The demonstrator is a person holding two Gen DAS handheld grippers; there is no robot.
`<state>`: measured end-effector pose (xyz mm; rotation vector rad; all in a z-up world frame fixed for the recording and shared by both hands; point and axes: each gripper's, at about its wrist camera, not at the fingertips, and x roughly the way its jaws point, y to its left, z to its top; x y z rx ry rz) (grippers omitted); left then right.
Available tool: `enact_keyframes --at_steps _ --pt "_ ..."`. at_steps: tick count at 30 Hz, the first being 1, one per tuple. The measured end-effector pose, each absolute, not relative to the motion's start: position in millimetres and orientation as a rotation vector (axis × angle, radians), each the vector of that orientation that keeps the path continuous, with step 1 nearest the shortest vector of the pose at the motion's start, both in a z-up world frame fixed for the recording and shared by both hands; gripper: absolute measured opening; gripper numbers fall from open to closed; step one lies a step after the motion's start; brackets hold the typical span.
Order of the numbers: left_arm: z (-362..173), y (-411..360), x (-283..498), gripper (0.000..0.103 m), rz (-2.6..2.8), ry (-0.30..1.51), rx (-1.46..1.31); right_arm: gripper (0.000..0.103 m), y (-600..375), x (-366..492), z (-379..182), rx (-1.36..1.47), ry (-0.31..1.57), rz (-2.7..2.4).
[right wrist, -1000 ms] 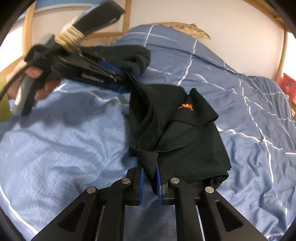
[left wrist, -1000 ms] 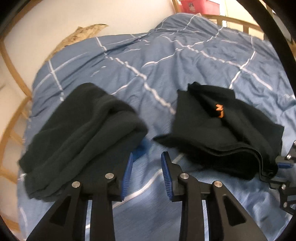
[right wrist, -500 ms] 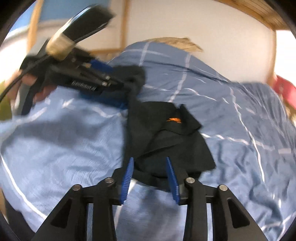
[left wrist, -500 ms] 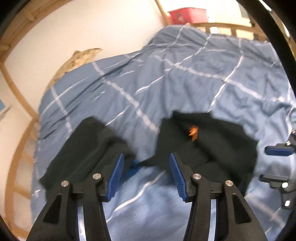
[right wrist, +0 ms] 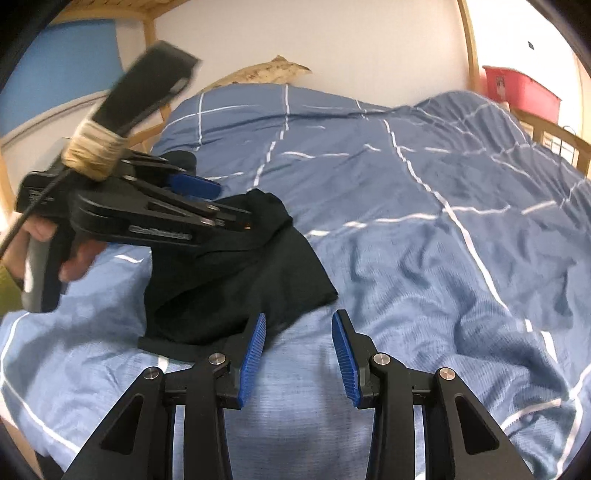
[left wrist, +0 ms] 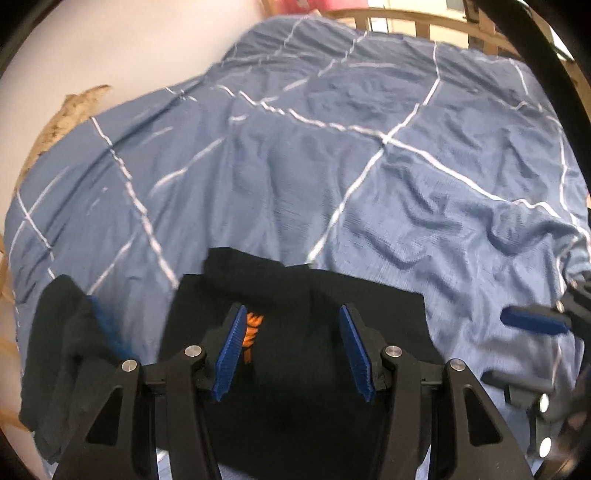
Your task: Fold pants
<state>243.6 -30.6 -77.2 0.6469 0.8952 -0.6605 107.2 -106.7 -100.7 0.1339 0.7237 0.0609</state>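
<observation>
Folded black pants (left wrist: 295, 369) with an orange logo (left wrist: 255, 332) lie on the blue checked duvet (left wrist: 369, 166). My left gripper (left wrist: 293, 349) is open and hovers over the logo, holding nothing. In the right wrist view the pants (right wrist: 251, 280) lie left of centre. My right gripper (right wrist: 298, 352) is open and empty, just off the pants' near right corner. The left gripper (right wrist: 192, 206) shows above the pants there.
A second dark folded garment (left wrist: 62, 350) lies at the left edge of the bed. A wooden bed rail (left wrist: 406, 22) runs along the far side, with a red box (right wrist: 517, 88) behind. White wall and a pale pillow (right wrist: 266, 72) at the head.
My right gripper let go of the pants' edge, opened and drew back. My left gripper opened wider and moved right, from the second garment to above the pants' logo.
</observation>
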Motion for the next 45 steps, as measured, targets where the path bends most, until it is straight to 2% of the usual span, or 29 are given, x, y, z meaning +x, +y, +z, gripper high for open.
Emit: enact_keyframes --at_steps 8,10,12,14,27,36,40,45 --pt "-107.5 -62.8 263.0 0.050 -0.513 0.924 0.720 0.039 -121.1 113.4 -115.1 0.231 0.776 0.076" --pt "-112.1 -62.0 267.5 0.036 -0.496 0.943 0.722 0.039 -125.0 115.0 -117.6 0.256 0.788 0.076" --pt "-113.8 -55.9 273.1 0.013 -0.505 0.995 0.668 0.039 -129.8 117.7 -119.5 0.286 0.800 0.078" --pt "-110.8 -48.0 276.5 0.006 -0.504 1.014 0.615 0.039 -132.3 118.4 -120.2 0.302 0.805 0.078" --pt "-44.3 15.9 259.3 0.006 -0.476 0.899 0.439 0.039 -101.6 119.4 -120.8 0.254 0.812 0.190" --pt "-29.5 75.1 265.6 0.006 -0.403 0.883 0.319 0.038 -93.9 143.0 -133.4 0.242 0.872 0.130" --pt "-37.7 86.5 270.5 0.006 -0.383 0.896 0.323 0.016 -90.8 145.2 -132.8 0.249 0.890 0.091" --pt "-54.2 94.4 278.9 0.006 -0.353 0.930 0.317 0.013 -84.8 145.6 -137.1 0.248 0.934 0.031"
